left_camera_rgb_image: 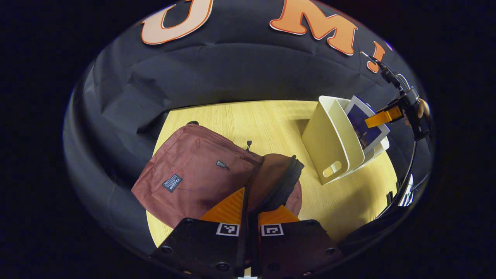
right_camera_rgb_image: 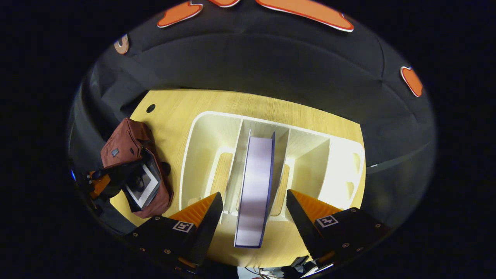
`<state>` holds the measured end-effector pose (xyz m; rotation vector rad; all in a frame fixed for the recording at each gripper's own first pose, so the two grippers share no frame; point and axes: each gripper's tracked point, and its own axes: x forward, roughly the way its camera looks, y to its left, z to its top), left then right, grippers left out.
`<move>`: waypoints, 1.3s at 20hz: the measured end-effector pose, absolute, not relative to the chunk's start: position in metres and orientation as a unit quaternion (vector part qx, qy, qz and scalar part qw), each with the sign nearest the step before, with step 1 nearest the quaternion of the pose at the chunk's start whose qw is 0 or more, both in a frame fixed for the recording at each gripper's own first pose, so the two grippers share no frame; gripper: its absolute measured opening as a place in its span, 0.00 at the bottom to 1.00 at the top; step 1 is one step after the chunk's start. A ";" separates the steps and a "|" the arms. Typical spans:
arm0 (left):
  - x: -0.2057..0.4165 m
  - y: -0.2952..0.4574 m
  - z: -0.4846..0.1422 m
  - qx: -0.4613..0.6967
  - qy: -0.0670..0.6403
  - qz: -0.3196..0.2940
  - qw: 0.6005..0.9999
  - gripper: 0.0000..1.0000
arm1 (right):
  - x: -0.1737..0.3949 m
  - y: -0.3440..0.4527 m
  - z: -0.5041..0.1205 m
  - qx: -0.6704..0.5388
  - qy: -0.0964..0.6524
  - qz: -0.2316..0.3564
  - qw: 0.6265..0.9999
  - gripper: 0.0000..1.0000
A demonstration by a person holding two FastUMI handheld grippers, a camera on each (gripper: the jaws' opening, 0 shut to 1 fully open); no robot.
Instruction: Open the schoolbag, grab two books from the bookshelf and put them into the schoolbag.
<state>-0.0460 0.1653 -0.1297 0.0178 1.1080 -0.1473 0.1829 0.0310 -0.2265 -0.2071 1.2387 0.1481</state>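
Where the dark red fabric schoolbag (left_camera_rgb_image: pixel 193 174) lies flat on the pale wooden table (left_camera_rgb_image: pixel 263 120), toward its left edge in the left gripper view, the zipped mouth is pulled open and the flap stands lifted. The left gripper (left_camera_rgb_image: pixel 250 211) has its orange ribbed fingers (left_camera_rgb_image: pixel 226 209) drawn together on the black zipper edge of that flap, pinching the fabric between them. In the right gripper view a first book with a white-bordered cover (right_camera_rgb_image: pixel 142 185) already sits inside the open bag (right_camera_rgb_image: pixel 128 151), cover facing up.

To the right of the bag on the table stands the cream plastic bookshelf with upright dividers (right_camera_rgb_image: pixel 217 155), near the right edge. A second book with white page edges and a dark blue cover (right_camera_rgb_image: pixel 254 182) stands in its middle compartment (pages toward the camera, leaning slightly against a divider). The right gripper (right_camera_rgb_image: pixel 254 205) hangs above it with its jaws spread wide, one orange finger (right_camera_rgb_image: pixel 201 211) on each side of the book and neither touching it.

From the left gripper view the same gripper (left_camera_rgb_image: pixel 385 116) appears at the far right, beside the top of the book (left_camera_rgb_image: pixel 364 126) in the shelf (left_camera_rgb_image: pixel 329 143).
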 end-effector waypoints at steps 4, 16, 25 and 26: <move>-0.045 0.163 -0.136 0.008 0.535 -0.062 0.843 0.06 | 0.190 0.035 -0.246 -0.096 0.597 0.075 0.793 0.67; -0.040 0.160 -0.142 0.017 0.544 -0.074 0.836 0.06 | 0.183 0.029 -0.207 -0.056 0.591 0.052 0.803 0.37; -0.035 0.166 -0.130 0.064 0.532 -0.124 0.835 0.06 | 0.148 0.034 -0.109 -0.005 0.523 0.033 0.852 0.36; -0.035 0.166 -0.129 0.072 0.530 -0.132 0.834 0.06 | 0.142 0.034 -0.099 0.004 0.514 0.029 0.857 0.37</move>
